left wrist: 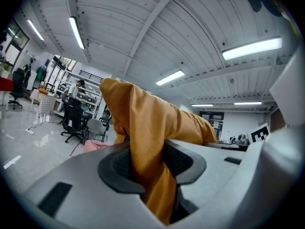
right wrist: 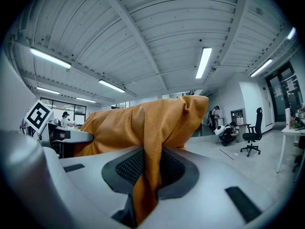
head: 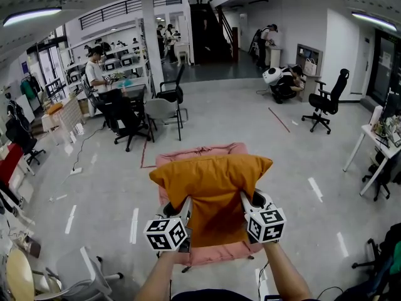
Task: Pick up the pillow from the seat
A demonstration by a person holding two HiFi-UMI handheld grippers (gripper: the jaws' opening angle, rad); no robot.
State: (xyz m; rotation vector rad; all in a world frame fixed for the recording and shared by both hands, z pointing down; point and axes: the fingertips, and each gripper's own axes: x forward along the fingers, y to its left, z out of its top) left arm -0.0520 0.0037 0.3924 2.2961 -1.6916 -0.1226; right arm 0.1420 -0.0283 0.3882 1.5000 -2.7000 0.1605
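Above a pink padded seat (head: 202, 150), left gripper (head: 185, 207) and right gripper (head: 247, 200) clench the orange fabric pillow (head: 210, 175); best raise both evenly.

Most of the pink seat (head: 219, 254) is covered by the pillow (head: 210, 180), both forearms (head: 158, 279) are cut off by the bottom edge, distant people (head: 97, 74) are too small to tell

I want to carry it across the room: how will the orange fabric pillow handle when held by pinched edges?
Probably soft and floppy: the orange fabric pillow bunches into folds where the left gripper and right gripper pinch it. Likely light for its size, as two small pinches hold it up over the pink seat. The textured cover seems unlikely to slip.
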